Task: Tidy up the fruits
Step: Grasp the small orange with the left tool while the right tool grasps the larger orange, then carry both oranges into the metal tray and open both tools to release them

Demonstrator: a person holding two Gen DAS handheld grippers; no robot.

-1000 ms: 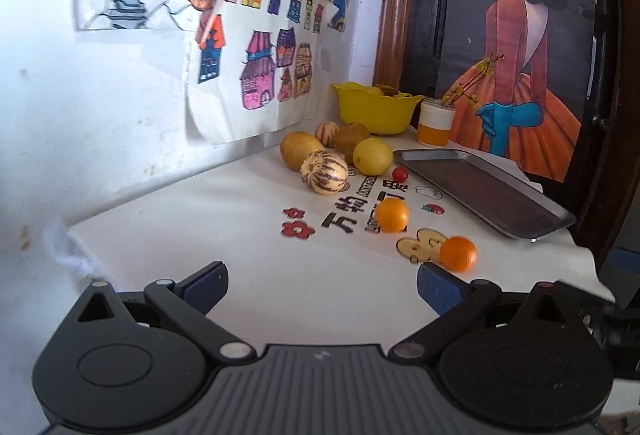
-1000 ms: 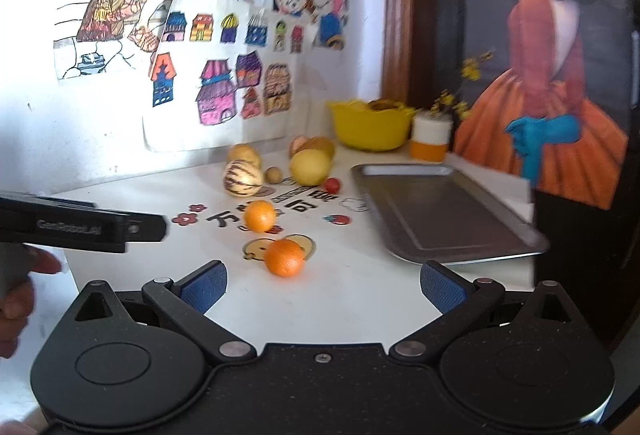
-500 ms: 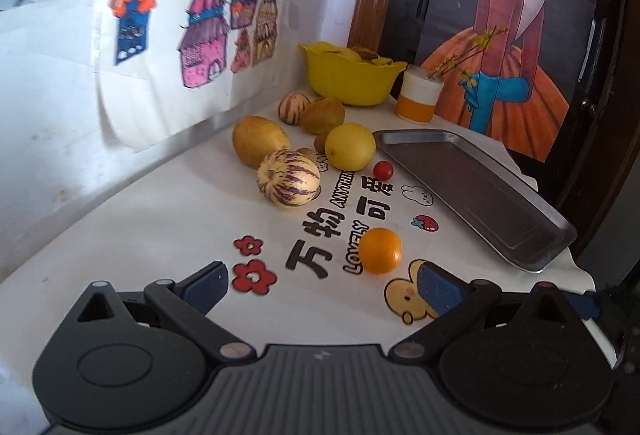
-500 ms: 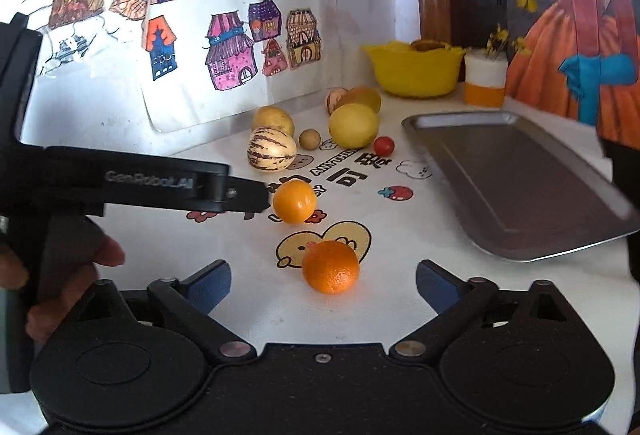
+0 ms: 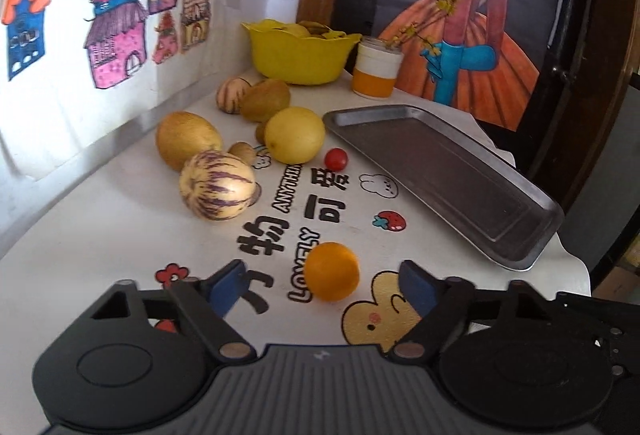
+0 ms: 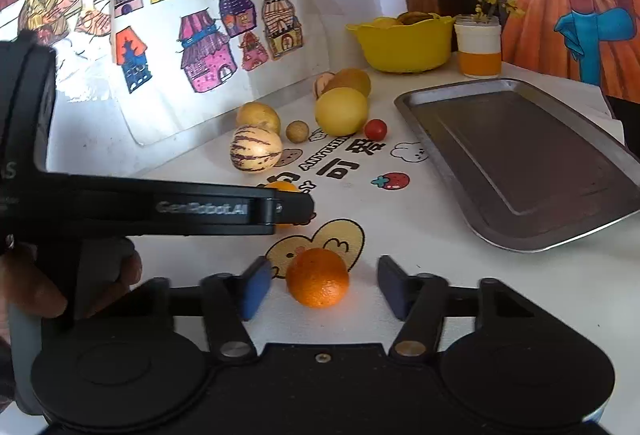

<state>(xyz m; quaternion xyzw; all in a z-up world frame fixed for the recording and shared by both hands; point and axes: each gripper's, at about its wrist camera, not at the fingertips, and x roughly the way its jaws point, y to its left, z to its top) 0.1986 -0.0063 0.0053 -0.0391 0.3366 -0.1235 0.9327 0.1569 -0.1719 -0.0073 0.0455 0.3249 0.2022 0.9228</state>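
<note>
Left wrist view shows the metal tray point(image 5: 460, 171) with nothing on it, and every fruit lies on the white table point(image 5: 120, 235), so I judge the sorting has hardly begun. The left gripper point(image 5: 322, 285) has just been closing; its pads stand apart on both sides of one orange point(image 5: 332, 271), without touching. In the right wrist view the right gripper point(image 6: 320, 285) has also been closing, and another orange point(image 6: 318, 277) sits between its pads, not yet pinched.
</note>
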